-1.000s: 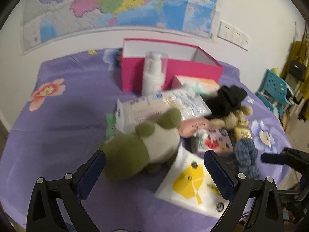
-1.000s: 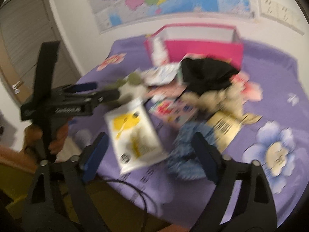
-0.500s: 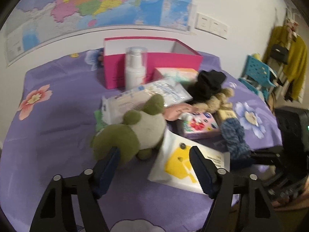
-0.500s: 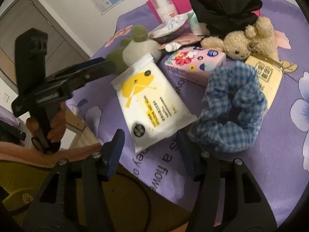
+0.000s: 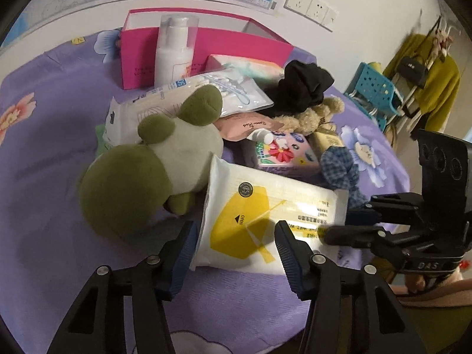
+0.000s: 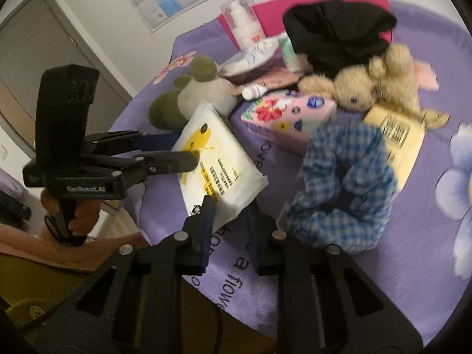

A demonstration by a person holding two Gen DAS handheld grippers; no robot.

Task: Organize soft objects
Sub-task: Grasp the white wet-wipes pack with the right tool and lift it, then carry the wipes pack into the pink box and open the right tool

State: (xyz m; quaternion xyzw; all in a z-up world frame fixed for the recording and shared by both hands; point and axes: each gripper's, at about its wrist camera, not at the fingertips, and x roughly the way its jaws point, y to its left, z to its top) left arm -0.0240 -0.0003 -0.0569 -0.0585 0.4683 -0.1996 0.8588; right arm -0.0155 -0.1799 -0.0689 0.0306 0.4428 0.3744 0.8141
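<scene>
A white and yellow wipes pack lies on the purple cloth at the near edge; it also shows in the right wrist view. My left gripper is open, its fingers either side of the pack's near end. My right gripper is open but narrow at the pack's corner. A green plush frog lies left of the pack. A blue checked scrunchie, a tan plush bear and a black cloth lie to the right.
An open pink box stands at the back, a white pump bottle in front of it. A pink flowered tissue pack, clear pouches and a beige packet crowd the middle. The table edge is close to both grippers.
Both grippers have moved in on the wipes pack and their fingers have narrowed. The left now straddles the pack's near end; the right is at its corner.
</scene>
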